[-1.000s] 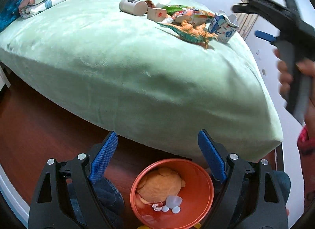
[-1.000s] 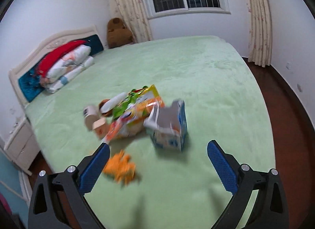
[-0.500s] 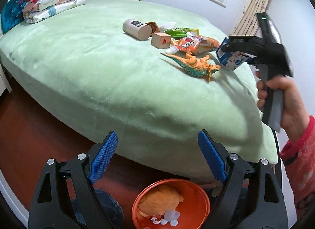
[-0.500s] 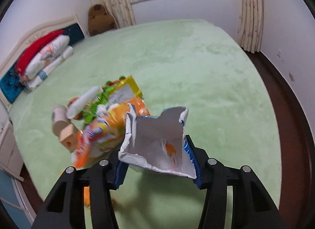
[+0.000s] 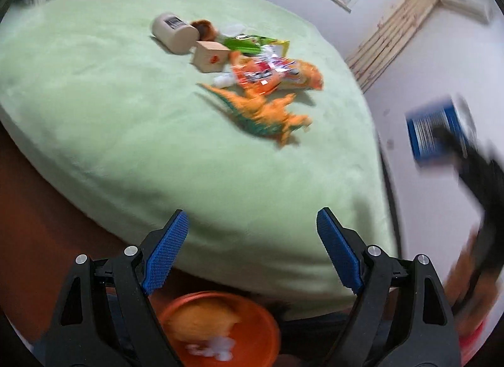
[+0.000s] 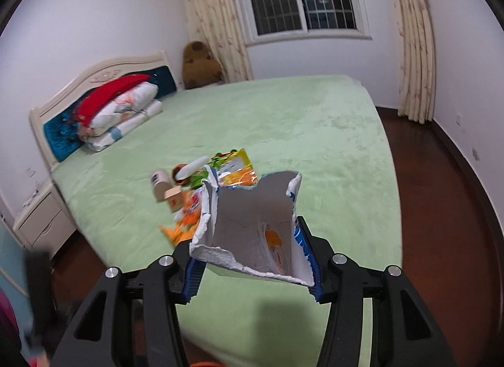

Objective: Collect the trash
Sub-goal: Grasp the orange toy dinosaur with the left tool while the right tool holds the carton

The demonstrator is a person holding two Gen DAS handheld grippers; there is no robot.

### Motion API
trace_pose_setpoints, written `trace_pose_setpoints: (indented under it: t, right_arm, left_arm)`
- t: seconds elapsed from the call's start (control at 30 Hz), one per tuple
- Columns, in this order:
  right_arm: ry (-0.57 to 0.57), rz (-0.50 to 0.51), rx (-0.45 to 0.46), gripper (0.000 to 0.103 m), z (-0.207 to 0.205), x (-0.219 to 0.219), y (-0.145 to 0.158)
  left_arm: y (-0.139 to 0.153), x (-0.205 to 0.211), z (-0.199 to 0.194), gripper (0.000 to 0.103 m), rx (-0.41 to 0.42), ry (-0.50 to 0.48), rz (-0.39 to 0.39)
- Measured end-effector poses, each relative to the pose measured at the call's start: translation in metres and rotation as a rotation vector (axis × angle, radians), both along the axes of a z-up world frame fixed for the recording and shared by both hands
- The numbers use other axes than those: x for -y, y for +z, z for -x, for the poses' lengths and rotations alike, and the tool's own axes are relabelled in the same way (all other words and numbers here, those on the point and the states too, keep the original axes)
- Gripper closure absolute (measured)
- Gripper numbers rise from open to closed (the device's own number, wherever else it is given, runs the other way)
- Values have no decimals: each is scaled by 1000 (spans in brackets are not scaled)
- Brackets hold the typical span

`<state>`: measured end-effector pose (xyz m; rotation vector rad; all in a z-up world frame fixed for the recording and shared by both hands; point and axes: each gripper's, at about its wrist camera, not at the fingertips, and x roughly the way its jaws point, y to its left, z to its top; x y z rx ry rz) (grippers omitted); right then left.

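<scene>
My right gripper is shut on a torn blue and white carton, held in the air over the bed's near corner. The left wrist view shows the same carton blurred, off the bed's right side. My left gripper is open and empty over the bed's front edge. An orange bin sits below it, holding a tan lump and white scraps. An orange snack bag and a green wrapper lie on the green bed.
A toy dinosaur, a wooden cube and a beige can lie by the wrappers. Pillows are stacked at the headboard, with a nightstand beside it. Dark wooden floor surrounds the bed.
The right gripper closed on the carton and lifted it off the bed, away from the pile. The left gripper rose, so the bin sits lower in its view.
</scene>
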<state>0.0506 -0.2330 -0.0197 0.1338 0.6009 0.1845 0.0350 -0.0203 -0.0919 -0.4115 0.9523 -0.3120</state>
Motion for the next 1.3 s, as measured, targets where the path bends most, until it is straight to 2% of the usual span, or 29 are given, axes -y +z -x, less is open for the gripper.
trace_pose_setpoints:
  t: [0.17,0.27,0.4,0.53,0.63,0.7,0.73,0.9,1.2,1.3]
  right_arm:
    - [20,-32,33,51,52,10,-3]
    - [30,-36,38,51,72,10,-8]
    - [37,-8,50,51,88,2,-12]
    - [70,-9,48,51,85,-6,-14]
    - [82,-24,46,51,83,-8,-16]
    - [81,-29,47,51,84,-7,-17]
    - [84,-37,45,51,84,-7,-16]
    - [85,-46,43,51,87,-5,-17]
    - [76,-46,32,51,86,-4,-19]
    - [74,-40,33,51,86,-5,-20]
  left_arm:
    - [5,4,-45,21,-60,78,175]
    - [3,5,-71,21,-100,147,234]
    - [-4,8,-100,21,-143,227,223]
    - [-20,12,-122,21,-211,286,224]
    - [-22,12,-128,21,-209,306,225]
    - [-23,15,-130,23,-201,308,207]
    - [-24,17,-130,30,-198,308,185]
    - [-23,19,-131,31,-164,270,160]
    - [-16,8,-119,32,-128,220,226]
    - [-10,9,-118,32,-98,198,226]
